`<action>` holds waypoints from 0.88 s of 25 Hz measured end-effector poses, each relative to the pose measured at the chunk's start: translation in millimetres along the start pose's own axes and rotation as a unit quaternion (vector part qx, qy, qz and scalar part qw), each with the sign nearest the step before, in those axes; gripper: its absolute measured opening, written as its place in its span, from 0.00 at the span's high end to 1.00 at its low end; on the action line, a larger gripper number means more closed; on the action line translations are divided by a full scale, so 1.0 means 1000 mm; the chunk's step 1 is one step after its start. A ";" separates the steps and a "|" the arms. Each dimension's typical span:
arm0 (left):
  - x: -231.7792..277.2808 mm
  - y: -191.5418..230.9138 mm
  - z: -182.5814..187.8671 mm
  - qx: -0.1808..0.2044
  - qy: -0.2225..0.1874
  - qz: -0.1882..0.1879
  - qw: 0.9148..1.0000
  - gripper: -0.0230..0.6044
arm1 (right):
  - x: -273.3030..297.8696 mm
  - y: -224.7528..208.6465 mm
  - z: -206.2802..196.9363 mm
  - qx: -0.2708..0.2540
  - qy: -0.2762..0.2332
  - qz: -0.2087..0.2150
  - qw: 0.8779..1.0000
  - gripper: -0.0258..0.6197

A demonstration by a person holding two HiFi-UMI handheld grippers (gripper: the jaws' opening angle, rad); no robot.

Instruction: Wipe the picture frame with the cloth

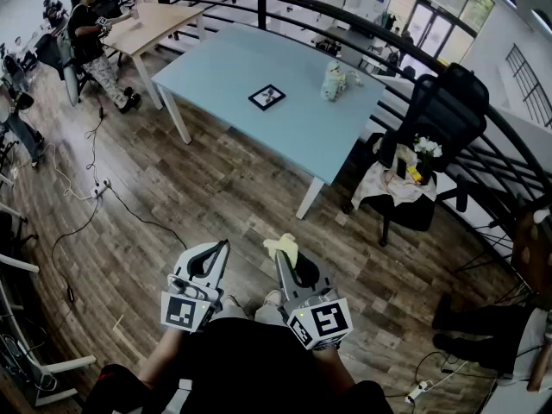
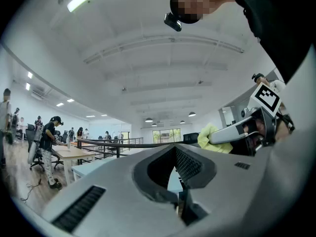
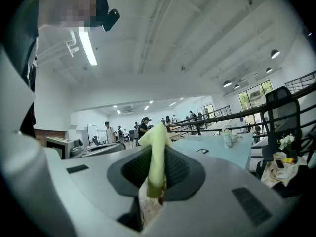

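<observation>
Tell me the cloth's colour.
Pale yellow; the cloth shows best in the right gripper view.

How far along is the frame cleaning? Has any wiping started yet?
Done: the yellow cloth is picked up, pinched in the right tongs. In hand: nothing more than carrying it. The person stands back from the blue table, and the left tongs are closed on nothing. Left: reach the picture frame, which lies untouched on the table, and wipe it.
</observation>
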State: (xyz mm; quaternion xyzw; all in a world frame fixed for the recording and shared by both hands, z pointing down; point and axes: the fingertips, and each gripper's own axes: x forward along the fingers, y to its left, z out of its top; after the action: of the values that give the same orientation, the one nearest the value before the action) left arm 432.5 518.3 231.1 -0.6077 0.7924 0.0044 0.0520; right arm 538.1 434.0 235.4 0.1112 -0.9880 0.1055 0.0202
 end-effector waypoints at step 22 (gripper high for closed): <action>-0.095 0.081 0.004 -0.007 0.001 -0.011 1.000 0.97 | 0.023 0.119 -0.006 -0.012 -0.012 -0.028 0.999 0.87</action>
State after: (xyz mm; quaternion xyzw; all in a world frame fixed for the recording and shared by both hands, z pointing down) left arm 379.3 630.7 230.7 -0.6164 0.7860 0.0093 0.0470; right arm 488.9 544.2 218.6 0.1400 -0.9858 0.0919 0.0125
